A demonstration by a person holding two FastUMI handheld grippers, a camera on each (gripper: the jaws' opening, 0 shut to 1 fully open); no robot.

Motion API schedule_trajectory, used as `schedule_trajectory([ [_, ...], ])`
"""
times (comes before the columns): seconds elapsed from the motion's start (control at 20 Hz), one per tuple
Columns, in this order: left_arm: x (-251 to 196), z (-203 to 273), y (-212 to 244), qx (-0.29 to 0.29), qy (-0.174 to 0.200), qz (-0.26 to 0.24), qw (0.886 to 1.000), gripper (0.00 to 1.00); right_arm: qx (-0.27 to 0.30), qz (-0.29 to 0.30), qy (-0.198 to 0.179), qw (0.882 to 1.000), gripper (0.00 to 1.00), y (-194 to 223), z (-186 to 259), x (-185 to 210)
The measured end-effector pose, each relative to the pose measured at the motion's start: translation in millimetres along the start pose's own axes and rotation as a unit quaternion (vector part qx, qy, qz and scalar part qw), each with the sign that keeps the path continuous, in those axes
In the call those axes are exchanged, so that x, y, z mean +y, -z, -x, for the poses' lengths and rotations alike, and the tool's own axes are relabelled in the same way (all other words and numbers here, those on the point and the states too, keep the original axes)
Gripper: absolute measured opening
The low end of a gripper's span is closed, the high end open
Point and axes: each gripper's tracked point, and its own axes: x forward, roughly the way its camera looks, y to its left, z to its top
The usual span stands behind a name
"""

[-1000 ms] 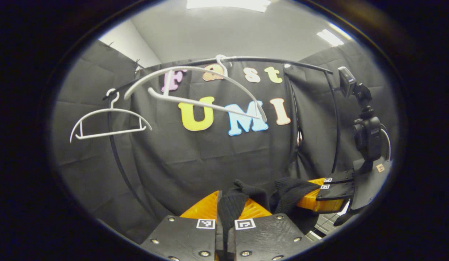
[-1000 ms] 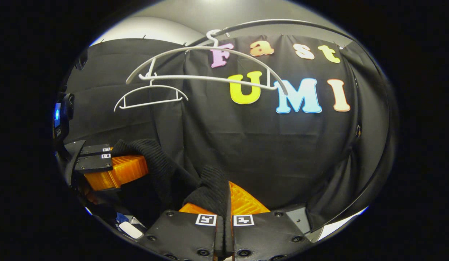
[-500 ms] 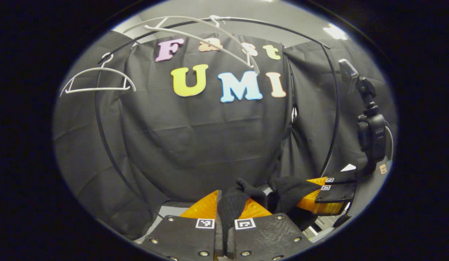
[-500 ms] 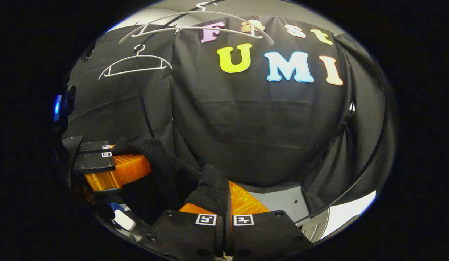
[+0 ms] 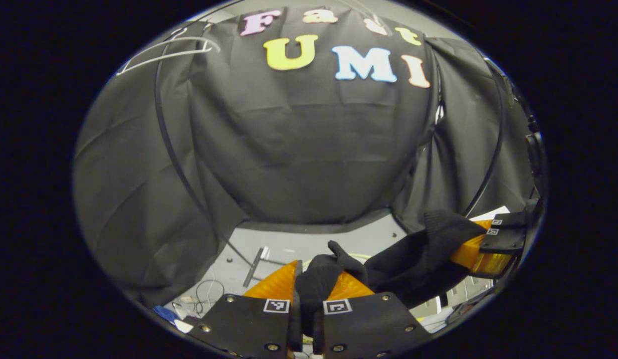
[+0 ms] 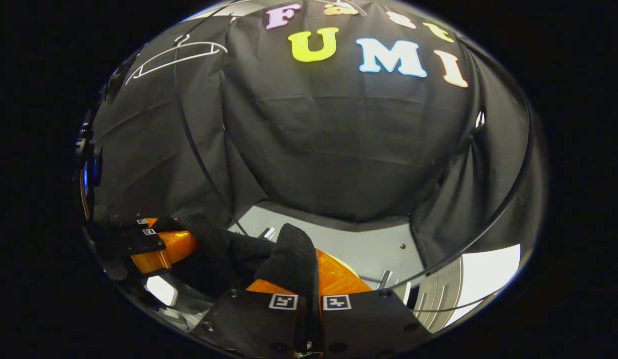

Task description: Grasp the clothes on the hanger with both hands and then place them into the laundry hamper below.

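The left gripper (image 5: 309,279) was clenched on a fold of the black knit garment (image 5: 413,254), which stretched across to the right gripper (image 6: 309,279), likewise clamped on it, above the grey floor (image 6: 348,244). A white hanger (image 6: 176,52) hung near the wall's upper edge.

Left gripper (image 5: 307,279) and right gripper (image 6: 309,279): jaws clamped.

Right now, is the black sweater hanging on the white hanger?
No, the black sweater is pinched between the left gripper and the right gripper, far below the bare white hanger.
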Motion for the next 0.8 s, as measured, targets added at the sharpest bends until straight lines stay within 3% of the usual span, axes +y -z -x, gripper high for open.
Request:
schedule_trajectory([
  [0.05,3,-2,10,0.013,-0.004,0.007,1.000,0.12,0.011,-0.001,0.004,1.000,0.05,7,-3,0],
  [0.1,7,-5,18,0.025,-0.009,0.011,1.000,0.06,0.022,-0.003,0.005,1.000,0.05,14,-8,0],
  [0.15,10,-7,26,0.034,-0.012,0.013,0.999,0.12,0.033,-0.005,0.006,0.999,0.07,19,-11,-1],
  [0.4,16,-10,48,0.060,-0.012,0.010,0.998,0.16,0.075,-0.014,0.012,0.997,0.03,35,-11,-2],
  [0.45,19,-10,44,0.053,-0.015,0.007,0.998,0.22,0.084,-0.012,0.014,0.996,0.10,41,-12,-3],
  [0.5,16,-9,38,0.048,-0.007,0.006,0.999,0.11,0.092,-0.008,0.019,0.996,0.10,46,-12,-7],
  [0.65,16,-11,38,0.048,0.001,-0.007,0.999,0.55,0.109,-0.016,0.000,0.994,0.11,56,-11,4],
  [0.7,16,-12,38,0.049,0.000,-0.007,0.999,0.70,0.105,-0.018,-0.001,0.994,0.19,52,-9,5],
  [0.75,18,-11,38,0.049,-0.003,-0.005,0.999,0.78,0.095,-0.016,-0.001,0.995,0.31,46,-10,5],
  [0.8,20,-10,39,0.049,-0.006,-0.002,0.999,0.86,0.089,-0.011,0.005,0.996,0.33,41,-11,3],
])
